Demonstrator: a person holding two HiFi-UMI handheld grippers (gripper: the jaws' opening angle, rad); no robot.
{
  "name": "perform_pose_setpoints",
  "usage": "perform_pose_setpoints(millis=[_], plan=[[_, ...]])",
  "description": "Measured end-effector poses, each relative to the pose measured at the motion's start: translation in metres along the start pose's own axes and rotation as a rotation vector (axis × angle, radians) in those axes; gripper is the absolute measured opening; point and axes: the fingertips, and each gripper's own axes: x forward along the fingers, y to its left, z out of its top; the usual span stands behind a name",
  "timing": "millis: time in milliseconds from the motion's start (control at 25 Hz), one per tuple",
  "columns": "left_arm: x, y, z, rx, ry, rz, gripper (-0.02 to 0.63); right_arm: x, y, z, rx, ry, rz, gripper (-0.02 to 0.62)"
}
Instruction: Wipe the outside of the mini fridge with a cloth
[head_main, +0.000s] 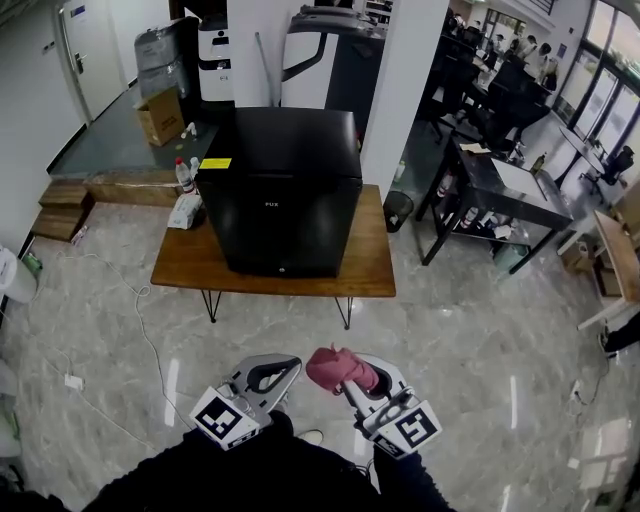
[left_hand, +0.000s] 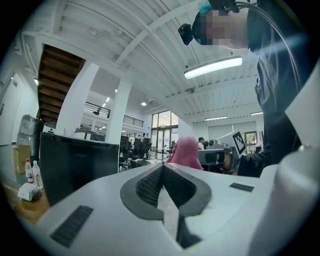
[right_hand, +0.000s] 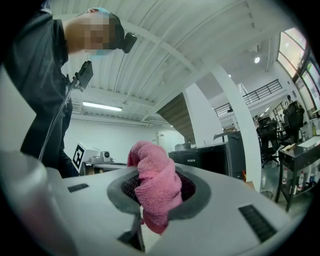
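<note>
Brightness: bright and even in all three views.
Sources: a ceiling strip lamp (left_hand: 213, 67) glows above and to the right of the left gripper (left_hand: 162, 169); tall windows (right_hand: 299, 52) shine high to the right of the right gripper (right_hand: 156, 192).
Glare: pale streaks on the glossy floor (head_main: 170, 385) just beside both grippers.
Shadows: soft, under the table (head_main: 370, 270) ahead of the grippers; the mini fridge (head_main: 285, 200) reads near-black, with little detail.
Distortion: strong fisheye; both gripper views are ringed by black corners, and columns bow.
Focus: the pink cloth (right_hand: 150, 162) between the right gripper's jaws is crisp; the gripper bodies nearest the lens are soft.
</note>
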Motion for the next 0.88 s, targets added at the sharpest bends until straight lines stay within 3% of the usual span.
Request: perform_pose_setpoints(millis=[360,520,880], plan=[[0.038,0.052,0.013,0.037,-0.008,-0.020,0.006,0.034,-0.041,-0.002,0.021,0.010,-0.062,0.089],[0.053,0.084,0.020,0.006,-0.004,-0.029,0.006,0.061,-0.062,0.004,0.010,0.022,-0.086,0.089],[0.064,0.188,0.060,0.049,-0.071,0.007,0.006,0.154,-0.105,0.037,-0.076,0.024,-0.101,0.090]])
